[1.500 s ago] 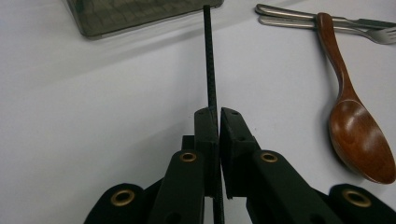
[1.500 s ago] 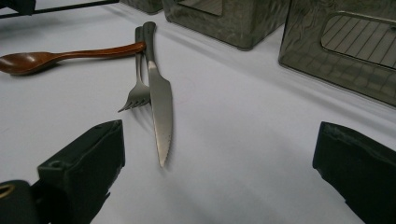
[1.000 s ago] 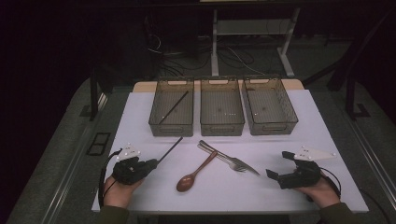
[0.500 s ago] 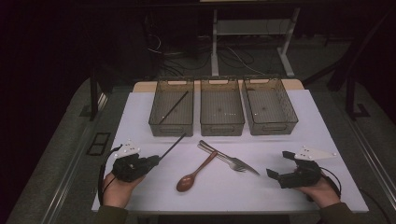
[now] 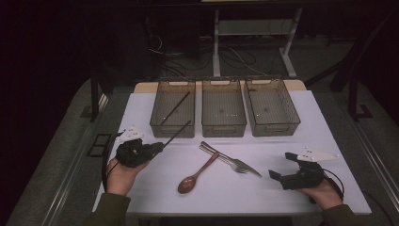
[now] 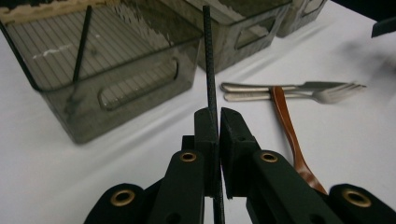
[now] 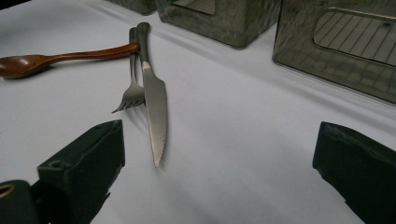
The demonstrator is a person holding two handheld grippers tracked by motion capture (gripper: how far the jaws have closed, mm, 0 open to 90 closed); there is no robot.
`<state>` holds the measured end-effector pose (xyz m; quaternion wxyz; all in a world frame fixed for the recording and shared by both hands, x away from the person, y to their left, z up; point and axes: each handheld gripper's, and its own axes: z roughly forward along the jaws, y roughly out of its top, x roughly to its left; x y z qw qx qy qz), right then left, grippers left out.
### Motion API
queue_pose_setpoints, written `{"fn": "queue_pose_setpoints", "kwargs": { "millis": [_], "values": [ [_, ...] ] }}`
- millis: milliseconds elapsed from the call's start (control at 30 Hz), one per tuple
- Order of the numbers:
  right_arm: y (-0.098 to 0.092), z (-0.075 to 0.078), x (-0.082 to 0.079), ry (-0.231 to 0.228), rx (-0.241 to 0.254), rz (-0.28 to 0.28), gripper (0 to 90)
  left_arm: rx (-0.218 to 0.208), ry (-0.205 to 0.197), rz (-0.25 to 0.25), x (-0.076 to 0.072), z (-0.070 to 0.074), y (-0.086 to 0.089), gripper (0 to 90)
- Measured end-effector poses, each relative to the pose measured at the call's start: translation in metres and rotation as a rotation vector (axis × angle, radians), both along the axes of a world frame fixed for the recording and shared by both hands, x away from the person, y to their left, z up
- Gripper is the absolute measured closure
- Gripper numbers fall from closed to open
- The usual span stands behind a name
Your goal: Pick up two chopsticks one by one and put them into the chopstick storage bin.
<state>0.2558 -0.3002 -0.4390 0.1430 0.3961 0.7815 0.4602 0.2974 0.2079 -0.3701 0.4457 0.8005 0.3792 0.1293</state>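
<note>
1. My left claw (image 5: 157, 147) is clamped tight on a thin black chopstick (image 5: 176, 134). In the left gripper view the chopstick (image 6: 209, 70) runs up between the two closed pads and on past them.
2. From the high view the held chopstick slants up and away from my left hand (image 5: 120, 172), its far tip right at the near wall of the left bin (image 5: 172, 129). I cannot tell whether the tip touches that wall.
3. A second chopstick (image 5: 175, 108) lies inside the left bin, leaning on a diagonal. It shows through the clear wall in the left gripper view (image 6: 81, 44).
4. Three clear bins stand in a row at the far side of the white worktop (image 5: 301, 141): left, middle bin (image 5: 223, 127) and right bin (image 5: 282, 127).
5. My right claw (image 5: 275, 175) rests low over the worktop near its right front corner, held in my right hand (image 5: 324, 193). Its jaws stand wide apart with nothing between them, plain in the right gripper view.
6. Between my hands lie a wooden spoon (image 5: 197, 174), a fork (image 5: 226, 159) and a knife (image 5: 242, 165). The spoon's handle end meets the fork and knife handles; the fork and knife lie side by side, touching.
7. In the right gripper view the knife (image 7: 154, 102) points its tip toward my right claw, with the fork (image 7: 133, 93) just beside it and the spoon (image 7: 46, 59) off to the left.
</note>
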Motion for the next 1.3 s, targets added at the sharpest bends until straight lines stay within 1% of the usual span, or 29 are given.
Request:
{"fn": "queue_pose_setpoints", "kwargs": {
  "millis": [200,300,367,633,767,800,867,933,1000,1033,1100,1233,1300],
  "values": [
    [0.000,0.000,0.000,0.005,0.000,-0.001,1.7,0.000,-0.019,0.009,0.019,0.012,-0.005,85.0],
    [0.000,0.000,0.000,0.004,-0.001,0.000,1.7,0.000,-0.017,0.022,0.029,0.016,-0.006,85.0],
    [0.000,0.000,-0.001,0.005,0.001,0.000,1.7,0.015,-0.021,0.026,0.037,0.019,-0.007,84.9],
    [0.000,0.000,-0.001,0.003,-0.003,0.001,1.7,0.042,-0.015,0.057,0.065,0.027,-0.011,85.0],
    [-0.001,0.000,-0.001,0.004,-0.003,0.002,1.7,0.050,-0.013,0.080,0.081,0.028,-0.015,85.0],
    [-0.001,0.000,-0.001,0.004,-0.003,0.003,1.7,0.063,-0.013,0.082,0.085,0.028,-0.016,84.9],
    [-0.001,0.000,-0.001,0.001,-0.003,0.003,1.7,0.055,-0.015,0.095,0.093,0.029,-0.018,84.9],
    [-0.001,0.000,-0.001,0.000,-0.001,0.004,1.7,0.054,-0.009,0.097,0.101,0.030,-0.018,84.9],
    [-0.002,0.000,-0.001,-0.001,-0.002,0.002,1.7,0.049,-0.014,0.108,0.109,0.030,-0.020,84.9],
    [-0.002,0.000,-0.001,0.001,0.002,0.000,1.7,0.055,-0.013,0.107,0.112,0.031,-0.020,84.9],
    [-0.002,0.000,-0.001,0.001,0.002,0.001,1.7,0.054,-0.017,0.117,0.119,0.031,-0.021,84.9],
    [-0.003,0.001,-0.001,-0.001,0.004,0.001,1.7,0.048,-0.012,0.136,0.131,0.028,-0.024,84.9],
    [-0.003,0.001,-0.001,-0.001,0.007,-0.001,1.7,0.052,-0.008,0.142,0.136,0.026,-0.025,84.9]
  ]
}}
